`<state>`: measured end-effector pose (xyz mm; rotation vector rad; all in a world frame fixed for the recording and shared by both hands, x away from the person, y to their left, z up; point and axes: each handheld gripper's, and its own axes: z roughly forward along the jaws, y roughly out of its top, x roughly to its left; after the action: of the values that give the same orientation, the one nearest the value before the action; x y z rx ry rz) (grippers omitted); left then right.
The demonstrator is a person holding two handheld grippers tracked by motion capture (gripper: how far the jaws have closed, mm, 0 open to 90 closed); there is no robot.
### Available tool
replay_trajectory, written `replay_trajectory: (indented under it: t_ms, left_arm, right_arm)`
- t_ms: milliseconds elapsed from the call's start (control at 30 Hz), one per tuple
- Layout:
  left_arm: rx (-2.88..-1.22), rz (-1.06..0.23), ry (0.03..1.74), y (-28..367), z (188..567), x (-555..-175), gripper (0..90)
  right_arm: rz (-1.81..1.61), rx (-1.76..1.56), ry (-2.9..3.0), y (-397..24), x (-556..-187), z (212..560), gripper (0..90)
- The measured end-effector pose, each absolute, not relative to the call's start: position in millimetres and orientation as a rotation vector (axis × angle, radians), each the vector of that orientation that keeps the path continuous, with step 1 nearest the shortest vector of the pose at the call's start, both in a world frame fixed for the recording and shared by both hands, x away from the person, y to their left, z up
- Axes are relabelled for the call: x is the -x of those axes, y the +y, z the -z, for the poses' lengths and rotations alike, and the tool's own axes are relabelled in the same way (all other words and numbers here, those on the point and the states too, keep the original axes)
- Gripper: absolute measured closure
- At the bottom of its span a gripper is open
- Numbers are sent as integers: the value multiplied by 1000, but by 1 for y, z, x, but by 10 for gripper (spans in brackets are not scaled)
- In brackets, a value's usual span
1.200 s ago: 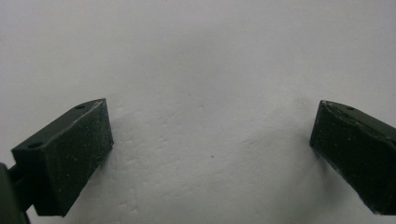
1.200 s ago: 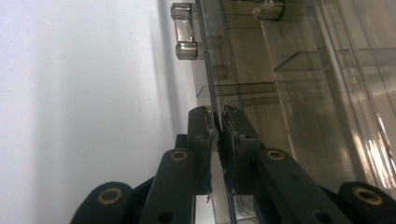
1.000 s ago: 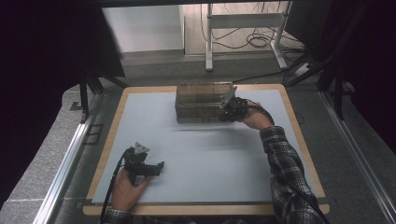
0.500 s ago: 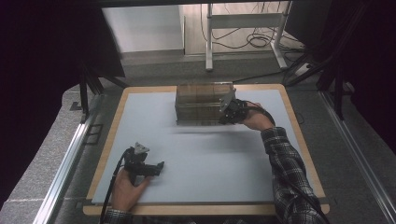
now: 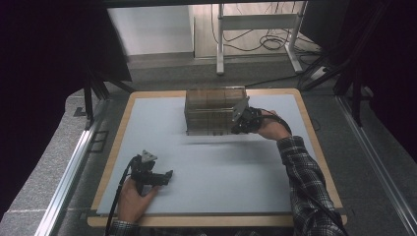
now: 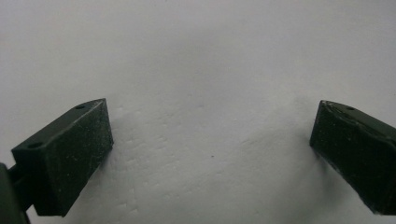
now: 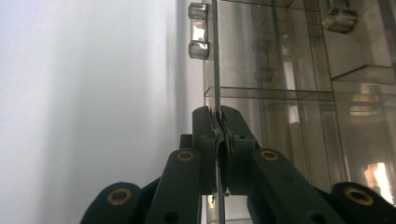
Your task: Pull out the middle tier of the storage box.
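A clear brownish plastic compartment box (image 5: 211, 110) stands on the pale mat (image 5: 236, 172) at the far middle of the table. My right gripper (image 5: 237, 120) is at the box's right front corner, shut on a thin clear panel (image 7: 215, 56) at the box's edge. In the right gripper view the jaws are pressed together on that panel at the gripper tip (image 7: 218, 116), with the box's compartments (image 7: 299, 93) to the right. My left gripper (image 5: 167, 176) rests low over the mat at the near left. Its fingers (image 6: 70, 154) stand wide apart with bare mat between them.
A wooden rim (image 5: 113, 147) frames the mat. A clear latch or hinge piece (image 7: 198, 30) sits on the box's edge above the jaws. Metal rails (image 5: 69, 172) run along both sides of the table, and a desk frame with cables (image 5: 255, 34) stands beyond it.
My right gripper, still shut on the panel, has drifted slightly toward the near side. The left gripper has not moved.
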<state>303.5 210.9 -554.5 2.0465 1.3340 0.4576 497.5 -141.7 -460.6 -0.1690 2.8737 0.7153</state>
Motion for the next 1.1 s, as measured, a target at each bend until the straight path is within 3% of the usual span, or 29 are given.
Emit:
replay_trajectory:
  t_ms: [533, 1100]
  left_arm:
    - [-2046, -458, 1334, 211, 555, -304, 0]
    - [-2046, -458, 1334, 211, 554, -304, 0]
  right_arm:
    - [-698, 200, 2862, -144, -480, 466, 857]
    - [-867, -12, 2726, -159, -453, 453, 558]
